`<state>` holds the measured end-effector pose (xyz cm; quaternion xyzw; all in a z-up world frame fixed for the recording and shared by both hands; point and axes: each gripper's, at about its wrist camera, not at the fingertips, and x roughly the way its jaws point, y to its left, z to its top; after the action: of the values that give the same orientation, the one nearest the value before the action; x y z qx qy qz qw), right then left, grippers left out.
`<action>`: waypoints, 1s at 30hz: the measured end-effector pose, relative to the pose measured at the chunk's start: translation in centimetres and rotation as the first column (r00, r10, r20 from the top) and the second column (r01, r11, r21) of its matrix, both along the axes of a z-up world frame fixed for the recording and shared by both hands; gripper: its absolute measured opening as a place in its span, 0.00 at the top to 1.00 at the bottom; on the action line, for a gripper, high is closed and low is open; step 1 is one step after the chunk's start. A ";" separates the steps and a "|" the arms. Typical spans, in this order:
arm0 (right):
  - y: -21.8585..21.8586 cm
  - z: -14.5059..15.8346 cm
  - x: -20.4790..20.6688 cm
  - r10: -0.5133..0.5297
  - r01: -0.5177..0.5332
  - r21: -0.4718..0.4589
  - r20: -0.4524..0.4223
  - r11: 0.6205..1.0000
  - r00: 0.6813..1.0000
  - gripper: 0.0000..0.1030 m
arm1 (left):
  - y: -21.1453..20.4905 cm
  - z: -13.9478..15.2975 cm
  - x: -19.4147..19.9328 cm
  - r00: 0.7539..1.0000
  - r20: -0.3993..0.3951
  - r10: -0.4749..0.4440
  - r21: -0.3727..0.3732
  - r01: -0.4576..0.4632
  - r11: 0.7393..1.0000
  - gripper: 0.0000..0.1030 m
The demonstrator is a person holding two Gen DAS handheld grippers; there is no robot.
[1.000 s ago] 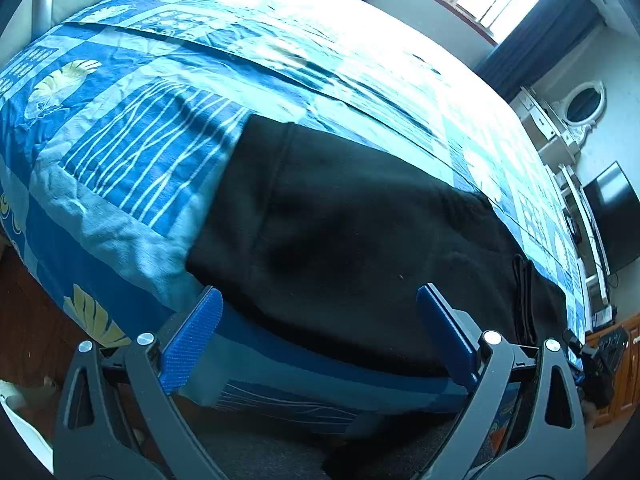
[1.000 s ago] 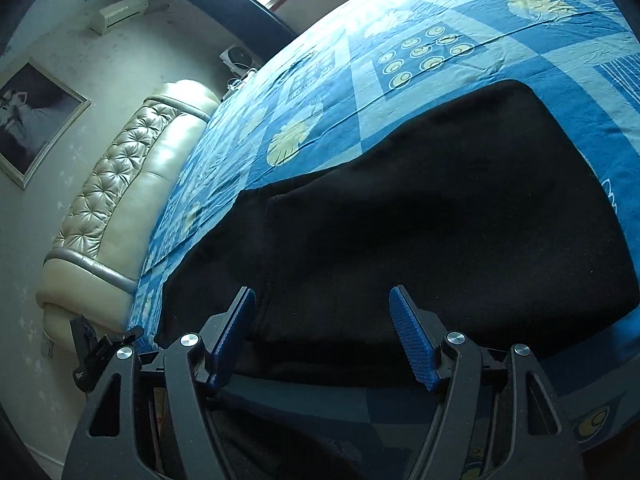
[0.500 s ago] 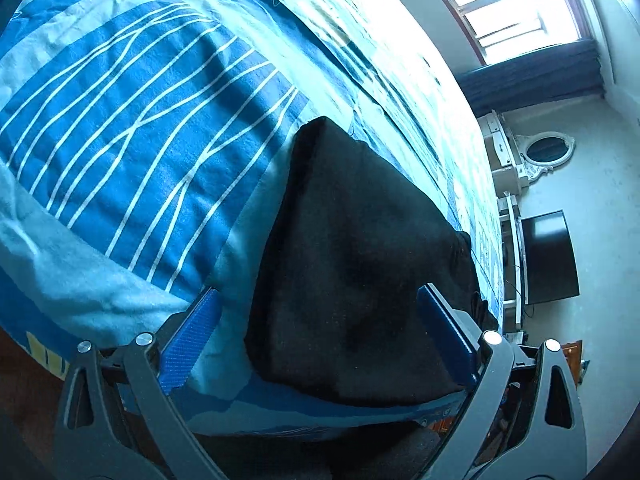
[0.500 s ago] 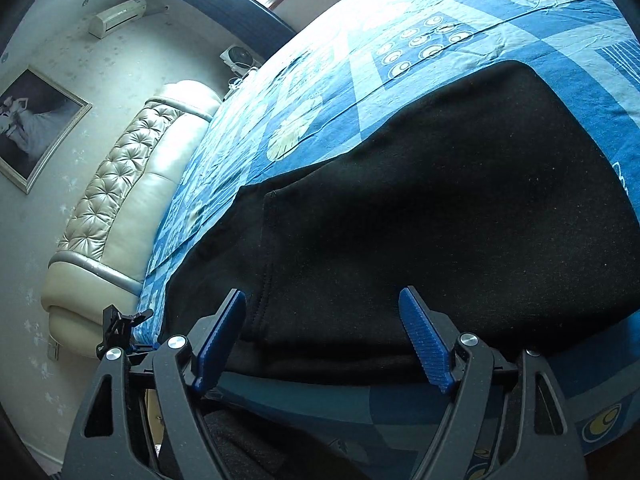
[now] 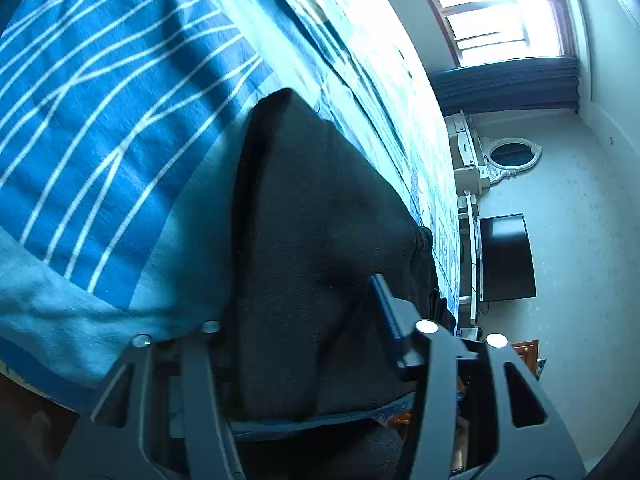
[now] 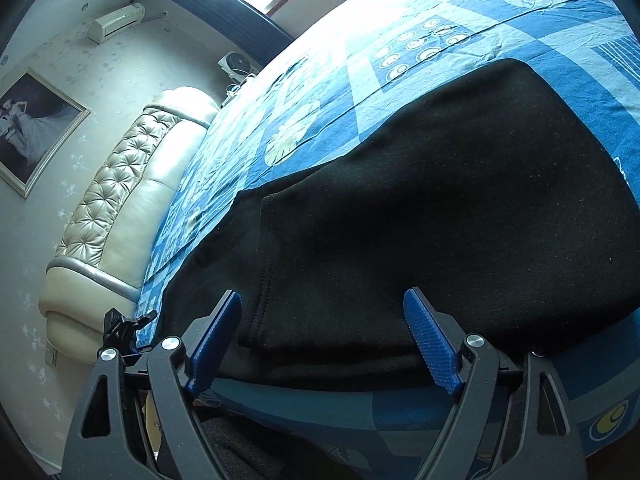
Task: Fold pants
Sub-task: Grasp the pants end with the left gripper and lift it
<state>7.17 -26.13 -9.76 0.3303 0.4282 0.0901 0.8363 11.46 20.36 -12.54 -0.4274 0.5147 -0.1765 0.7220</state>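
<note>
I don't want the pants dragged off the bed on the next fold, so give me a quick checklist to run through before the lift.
1. Left tool has pants between its fingers: ok, jaws closing on the fabric's near edge.
2. Left grip fully firm: cannot tell, the left finger is hidden behind the cloth.
3. Right tool has hold of the pants: not ok, jaws opening, pads clear of the fabric.
4. Pants lie flat on the bedspread: ok, no big bunching visible.
5. Fabric hanging over the bed edge: cannot tell, dark cloth shows below but its link is hidden.
</note>
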 end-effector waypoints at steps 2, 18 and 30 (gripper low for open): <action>0.1 0.0 0.0 0.002 -0.002 -0.009 0.002 1.000 1.000 0.19 | -0.7 -0.2 0.4 1.000 -0.018 -0.003 0.023 0.004 1.000 0.76; -0.8 0.1 0.1 -0.020 0.020 0.064 0.003 0.998 1.000 0.19 | -11.0 14.9 0.0 0.982 0.180 -0.066 0.430 -0.018 0.903 0.87; -1.8 -0.9 -0.5 -0.031 0.027 0.146 0.024 0.989 0.999 0.17 | -26.1 18.7 -1.9 0.915 0.256 -0.311 0.732 0.027 0.681 0.87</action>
<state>6.67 -27.90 -10.66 0.3954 0.4047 0.1132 0.8168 9.56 -5.78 6.17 -0.0229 0.4388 -0.1051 0.8921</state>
